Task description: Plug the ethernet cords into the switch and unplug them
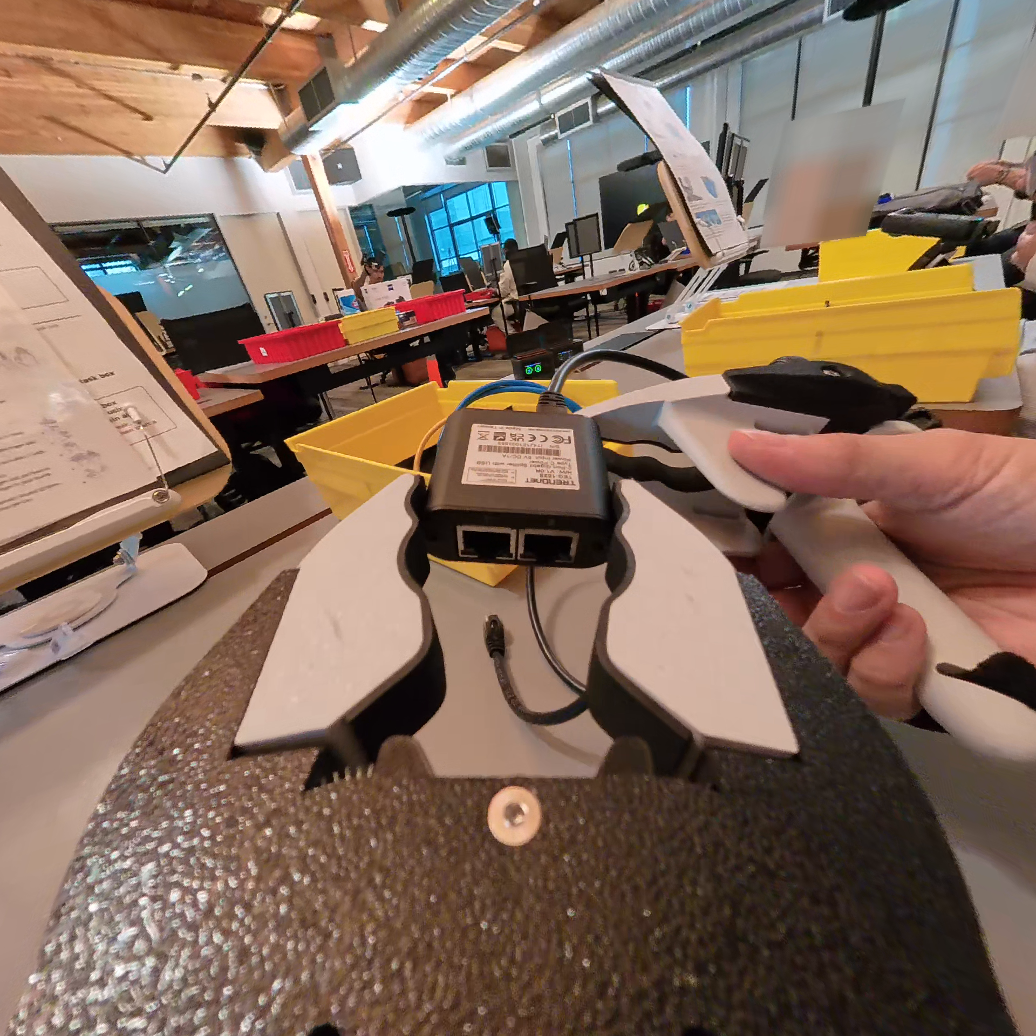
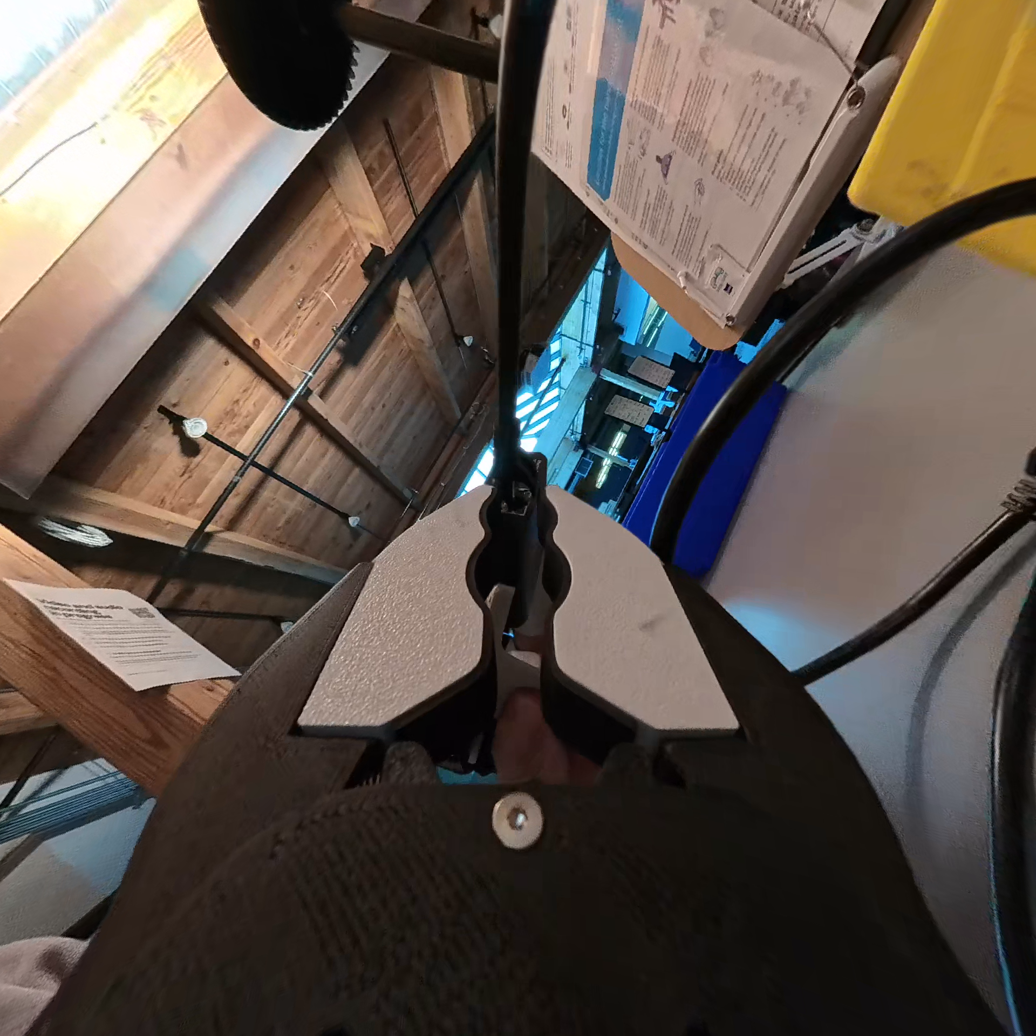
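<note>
The switch (image 1: 518,485) is clamped between the left gripper (image 1: 518,521) fingers, label up and both near ports empty, a detail seen only in the left wrist view. A black ethernet cord (image 2: 507,280) plug is pinched in the right gripper (image 2: 518,504), seen in the right wrist view. A loose plug (image 1: 493,630) lies on the grey counter (image 1: 112,757), with a yellow bin (image 1: 359,448) beyond.

Around me was an open workshop, timber ceiling beams (image 1: 140,67) upper left, silver ducts (image 1: 504,61) overhead, long tables (image 1: 359,350) at centre bearing red bins (image 1: 291,342), big windows (image 1: 468,216) glowing blue behind.
</note>
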`<state>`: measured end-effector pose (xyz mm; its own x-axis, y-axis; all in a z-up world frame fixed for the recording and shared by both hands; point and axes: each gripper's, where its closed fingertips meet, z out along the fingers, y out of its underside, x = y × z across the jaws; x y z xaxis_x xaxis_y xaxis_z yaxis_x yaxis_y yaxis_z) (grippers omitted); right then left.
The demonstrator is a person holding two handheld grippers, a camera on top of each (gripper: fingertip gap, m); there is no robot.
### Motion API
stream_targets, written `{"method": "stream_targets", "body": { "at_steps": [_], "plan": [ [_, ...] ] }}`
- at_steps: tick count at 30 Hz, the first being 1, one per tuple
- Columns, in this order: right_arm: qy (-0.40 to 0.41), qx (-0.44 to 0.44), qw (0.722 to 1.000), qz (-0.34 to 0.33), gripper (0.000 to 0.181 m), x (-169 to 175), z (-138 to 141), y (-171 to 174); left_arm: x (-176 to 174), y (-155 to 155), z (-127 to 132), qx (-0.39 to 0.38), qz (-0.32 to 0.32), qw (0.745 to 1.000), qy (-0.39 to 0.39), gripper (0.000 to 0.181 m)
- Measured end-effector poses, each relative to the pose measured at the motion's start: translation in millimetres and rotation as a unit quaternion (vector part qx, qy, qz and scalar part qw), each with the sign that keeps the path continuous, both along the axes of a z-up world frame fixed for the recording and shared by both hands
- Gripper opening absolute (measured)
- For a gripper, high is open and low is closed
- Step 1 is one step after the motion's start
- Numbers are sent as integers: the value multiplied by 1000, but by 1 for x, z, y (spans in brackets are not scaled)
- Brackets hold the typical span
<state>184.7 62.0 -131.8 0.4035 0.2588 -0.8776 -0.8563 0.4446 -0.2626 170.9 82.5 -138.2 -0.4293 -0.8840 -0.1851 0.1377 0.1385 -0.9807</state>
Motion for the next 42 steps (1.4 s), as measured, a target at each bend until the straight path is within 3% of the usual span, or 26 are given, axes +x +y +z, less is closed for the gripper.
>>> {"method": "stream_targets", "body": {
  "at_steps": [7,10,42],
  "plan": [
    [-7,-17,1000,5,23,-2,-3,4,1,1,-4,13,4,1000,-2,61],
    [-4,-20,1000,-3,14,1,-5,2,1,-3,-5,21,3,1000,-4,61],
    [6,45,999,11,14,4,-1,-5,-1,-12,3,81,29,995,-42,61]
  ]
}}
